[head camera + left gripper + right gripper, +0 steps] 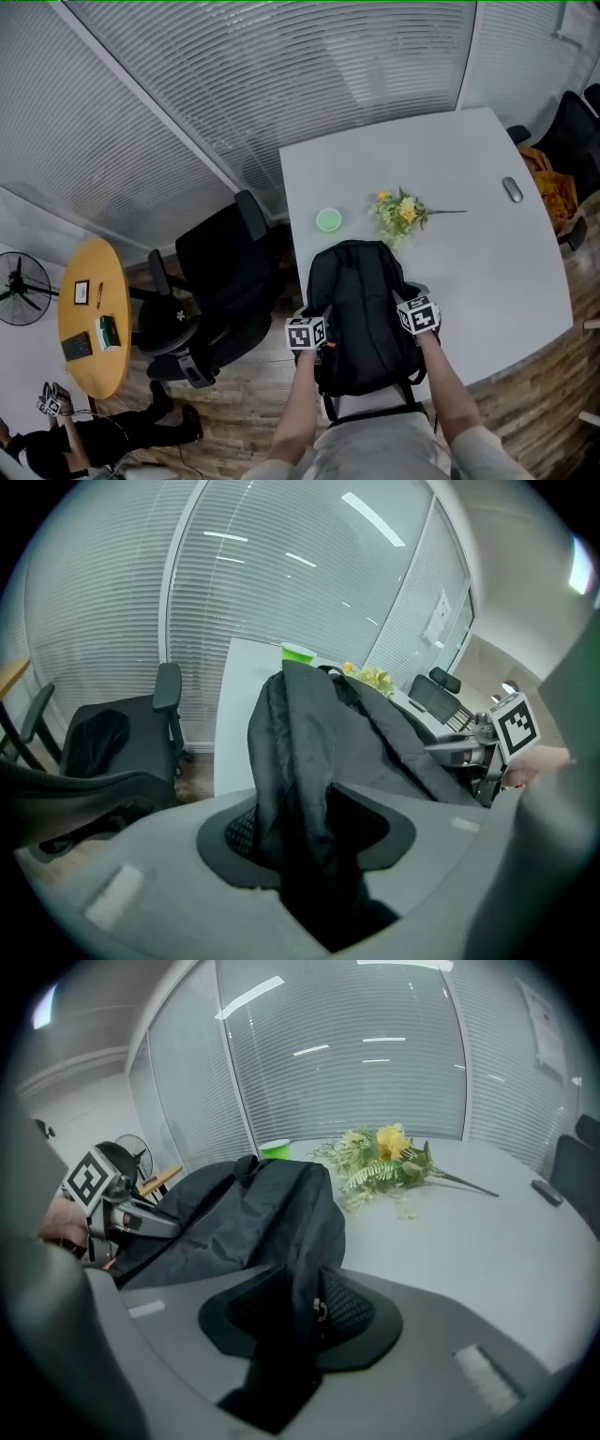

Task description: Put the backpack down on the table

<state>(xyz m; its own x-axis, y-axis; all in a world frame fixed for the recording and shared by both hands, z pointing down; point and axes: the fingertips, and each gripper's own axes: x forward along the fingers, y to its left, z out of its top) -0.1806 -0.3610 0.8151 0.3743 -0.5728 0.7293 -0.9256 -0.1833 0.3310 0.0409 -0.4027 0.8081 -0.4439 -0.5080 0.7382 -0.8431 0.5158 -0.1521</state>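
Note:
The black backpack (361,314) stands on the near edge of the white table (469,150), just in front of me. My left gripper (322,345) is at its left side and my right gripper (409,302) at its right side. In the left gripper view a thick fold of the backpack (309,742) drops into the gap of the left gripper (314,846), whose pads show on both sides of it. In the right gripper view a thin strip of the backpack (244,1213) with a zip pull hangs loose in the right gripper (300,1321), the pads apart.
Yellow flowers (403,214) and a green cup (328,219) lie just beyond the pack; a small grey device (512,189) sits far right. Black office chairs (220,281) stand left of the table. A round wooden table (94,319) and a person (94,436) are at far left.

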